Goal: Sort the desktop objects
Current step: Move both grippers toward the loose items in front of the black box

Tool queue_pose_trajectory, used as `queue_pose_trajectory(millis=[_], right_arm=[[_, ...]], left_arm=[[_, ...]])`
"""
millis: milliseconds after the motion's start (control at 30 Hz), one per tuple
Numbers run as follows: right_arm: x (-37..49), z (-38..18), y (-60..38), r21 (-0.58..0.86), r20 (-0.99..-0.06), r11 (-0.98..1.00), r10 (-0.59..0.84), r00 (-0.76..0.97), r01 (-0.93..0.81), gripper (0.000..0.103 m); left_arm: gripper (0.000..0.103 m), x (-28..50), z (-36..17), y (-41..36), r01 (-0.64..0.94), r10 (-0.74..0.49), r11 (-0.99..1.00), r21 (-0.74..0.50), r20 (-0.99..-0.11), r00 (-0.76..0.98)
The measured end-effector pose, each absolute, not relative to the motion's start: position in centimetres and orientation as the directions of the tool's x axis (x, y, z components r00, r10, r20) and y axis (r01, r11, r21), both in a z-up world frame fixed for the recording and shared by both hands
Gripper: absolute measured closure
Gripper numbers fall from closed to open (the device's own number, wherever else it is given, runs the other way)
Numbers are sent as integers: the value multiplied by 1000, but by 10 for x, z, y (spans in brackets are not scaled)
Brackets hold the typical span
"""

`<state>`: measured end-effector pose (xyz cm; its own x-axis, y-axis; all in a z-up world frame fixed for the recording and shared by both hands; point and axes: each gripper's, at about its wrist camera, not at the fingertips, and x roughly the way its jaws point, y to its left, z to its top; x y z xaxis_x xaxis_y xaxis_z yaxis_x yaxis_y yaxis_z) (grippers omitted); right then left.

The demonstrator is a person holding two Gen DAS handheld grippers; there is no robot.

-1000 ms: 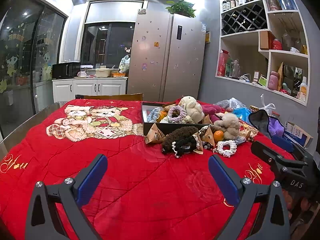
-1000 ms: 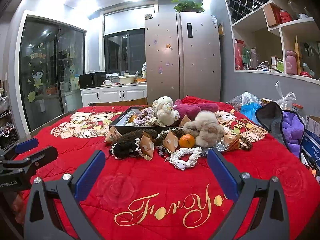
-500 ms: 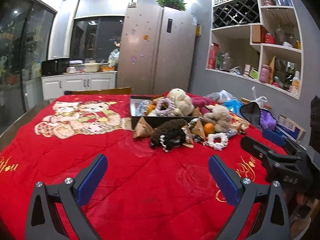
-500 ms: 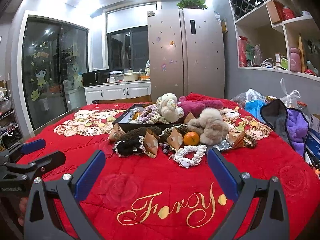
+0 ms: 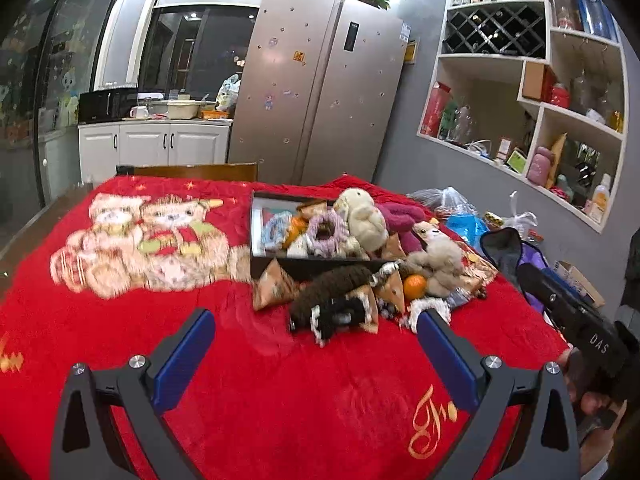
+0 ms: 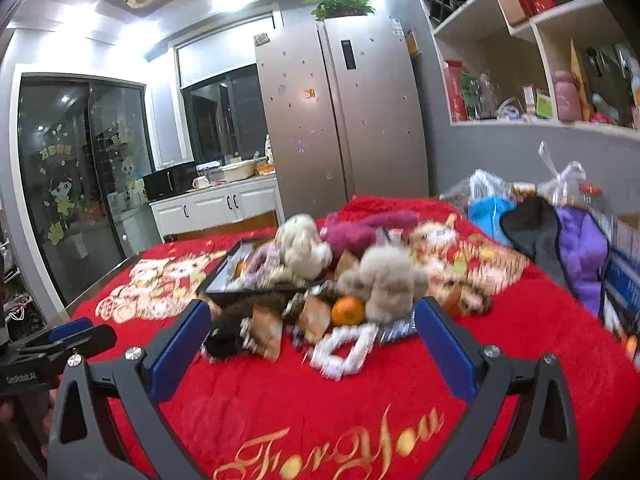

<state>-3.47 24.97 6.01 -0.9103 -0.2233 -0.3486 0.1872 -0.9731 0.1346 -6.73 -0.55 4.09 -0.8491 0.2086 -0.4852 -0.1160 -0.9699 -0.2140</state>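
A pile of small objects lies mid-table on a red blanket (image 5: 120, 332): a dark brown fuzzy scrunchie (image 5: 328, 288), an orange (image 5: 414, 286), a white beaded ring (image 6: 346, 350), brown snack packets (image 5: 274, 286) and a beige plush toy (image 5: 438, 258). Behind them a black box (image 5: 280, 268) holds hair rings and a cream plush (image 5: 362, 216). My left gripper (image 5: 314, 354) is open and empty, short of the pile. My right gripper (image 6: 312, 344) is open and empty, its fingers flanking the near side of the pile.
A magenta plush (image 6: 360, 232) lies behind the box. Plastic bags, a blue bag (image 6: 490, 210) and a purple and black pouch (image 6: 576, 244) sit along the right edge. A fridge (image 5: 316, 92) and wall shelves (image 5: 520, 92) stand behind the table.
Both grippers have moved forward toward the pile, which now looks larger and closer. The right view has tilted and blurred. Both jaws stay open.
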Motion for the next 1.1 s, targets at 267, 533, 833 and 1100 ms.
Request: queue_pose_trajectory(millis=[267,533,833,1100], right_arm=[[-90,116,255,42,-371,-978,-206,-906,205,0],[-144,98,255,21,-415,-969,-233,-879,247,0],[-202,28,274,67,-503,-975,-215,-837,211,1],[-219,-14,271,60,-574,-974,-213,-791,219,1]], left_arm=[[0,-107,84,19,-134,161,-987,-89,-491,-856],[0,-144,48,40,-157,178,-984,-86,-556,-812],[0,-172,-10,40,-135,157,-987,-82,-598,-786],[0,-188,-41,47,-162,157,-985,-60,-693,-703]])
